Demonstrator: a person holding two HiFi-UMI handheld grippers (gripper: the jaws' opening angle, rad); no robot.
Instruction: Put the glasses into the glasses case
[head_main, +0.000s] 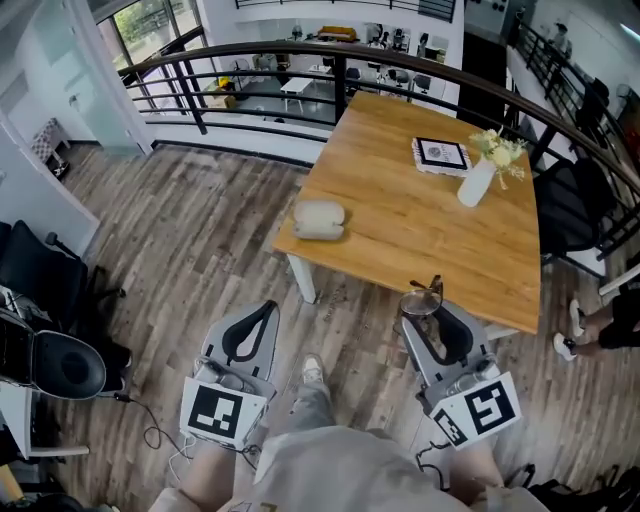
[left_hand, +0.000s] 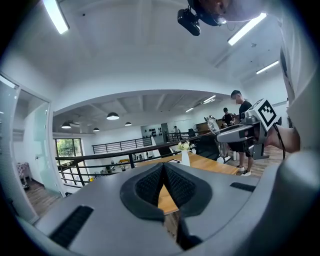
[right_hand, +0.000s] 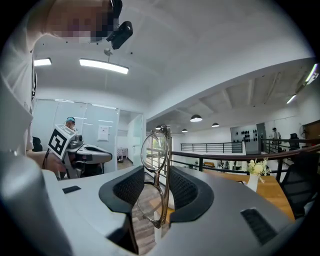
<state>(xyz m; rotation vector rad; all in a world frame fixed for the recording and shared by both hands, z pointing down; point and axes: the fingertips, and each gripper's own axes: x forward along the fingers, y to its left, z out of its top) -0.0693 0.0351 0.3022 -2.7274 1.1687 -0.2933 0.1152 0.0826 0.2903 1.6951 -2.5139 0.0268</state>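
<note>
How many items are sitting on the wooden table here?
3: glasses case near the table's left edge; flat framed card at the far side; white vase of flowers beside it. The glasses are in the right tool, not on the table. Nothing looks hidden.

Open floor (head_main: 200, 235) before table (head_main: 400, 230); straight path to its near edge. Case (head_main: 319, 220) near table's front-left corner, bare wood all round it, reachable from front and left. Vase (head_main: 476, 185) and framed card (head_main: 441, 154) far right, well apart from case. Railing (head_main: 340, 85) closes far side. Black chair (head_main: 568, 210) against right edge, someone's shoes (head_main: 572, 337) just beyond. Office chair (head_main: 45, 280) far left, off path.
</note>
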